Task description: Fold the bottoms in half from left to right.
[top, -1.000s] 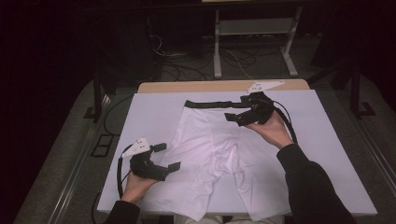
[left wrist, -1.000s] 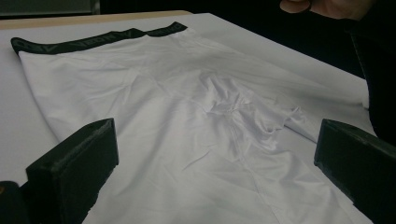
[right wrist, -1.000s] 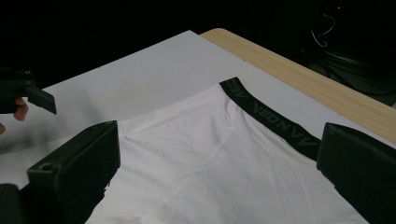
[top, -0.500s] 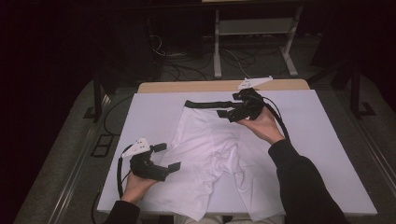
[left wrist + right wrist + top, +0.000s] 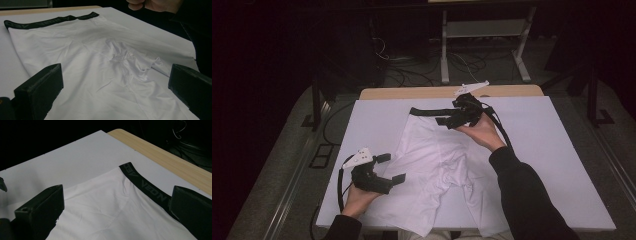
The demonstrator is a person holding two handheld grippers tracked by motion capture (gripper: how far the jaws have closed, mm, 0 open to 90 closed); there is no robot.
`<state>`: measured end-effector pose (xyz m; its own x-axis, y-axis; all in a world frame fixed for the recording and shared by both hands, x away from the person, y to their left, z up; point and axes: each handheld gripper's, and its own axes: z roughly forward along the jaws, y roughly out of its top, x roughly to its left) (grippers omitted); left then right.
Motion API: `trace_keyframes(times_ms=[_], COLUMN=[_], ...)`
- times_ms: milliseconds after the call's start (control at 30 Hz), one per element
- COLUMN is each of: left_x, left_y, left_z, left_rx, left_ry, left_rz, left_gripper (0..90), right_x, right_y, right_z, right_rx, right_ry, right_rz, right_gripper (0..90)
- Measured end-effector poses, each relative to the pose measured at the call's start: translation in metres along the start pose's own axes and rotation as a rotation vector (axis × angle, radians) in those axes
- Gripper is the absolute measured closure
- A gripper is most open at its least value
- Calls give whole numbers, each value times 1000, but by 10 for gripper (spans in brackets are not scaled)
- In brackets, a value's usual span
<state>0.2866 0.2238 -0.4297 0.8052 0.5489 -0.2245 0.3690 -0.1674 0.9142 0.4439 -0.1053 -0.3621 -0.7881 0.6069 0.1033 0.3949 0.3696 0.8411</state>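
Note:
White shorts [image 5: 432, 160] with a black waistband [image 5: 424, 111] lie flat on the white sheet, waistband at the far side, legs toward me. My left gripper [image 5: 390, 168] hovers open at the left leg's outer edge; its view looks across the wrinkled crotch [image 5: 120, 58] between wide jaws [image 5: 115, 87]. My right gripper [image 5: 447, 114] is open just over the right part of the waistband. In the right gripper view the lettered waistband [image 5: 145, 185] runs between the spread jaws [image 5: 116, 212], and nothing is gripped.
The white sheet [image 5: 552, 150] covers the table, with a strip of bare wood [image 5: 412, 93] along the far edge. Beyond it are a metal stand [image 5: 482, 30] and cables on a dark floor. My right hand [image 5: 155, 5] shows in the left gripper view.
My right gripper has slid left along the waistband toward the middle of the shorts. The left gripper has stayed where it was.

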Motion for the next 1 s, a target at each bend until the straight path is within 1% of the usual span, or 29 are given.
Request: trace_keyframes(times_ms=[33,100,167,200,267,533,767,867,900,933,1000], left_x=[0,0,0,0,1,2,2,2,2,2,2], left_y=[0,0,0,0,0,0,0,-1,0,0,0], left_z=[0,0,0,0,0,-2,-2,-2,-2,-2,-2], left_rx=[0,0,0,0,-1,-11,-7,-8,-10,-10,-12], left_ry=[0,-1,0,0,-1,4,3,3,4,4,3], left_rz=[0,-1,-1,-1,-5,-14,-14,-16,-17,-17,-18], left_gripper=[0,0,0,0,0,0,0,0,0,0,0], right_x=[0,1,2,2,3,4,2,1,0,0,-2], right_y=[0,3,5,5,9,20,30,32,32,32,33], right_z=[0,9,14,14,22,35,48,52,56,56,63], right_rx=[0,6,10,10,13,15,24,25,36,36,46], right_ry=[0,7,10,10,14,22,19,17,12,12,10], right_rz=[0,2,0,0,-2,-10,-12,-11,-9,-9,-5], right_gripper=[0,0,0,0,0,0,0,0,0,0,0])
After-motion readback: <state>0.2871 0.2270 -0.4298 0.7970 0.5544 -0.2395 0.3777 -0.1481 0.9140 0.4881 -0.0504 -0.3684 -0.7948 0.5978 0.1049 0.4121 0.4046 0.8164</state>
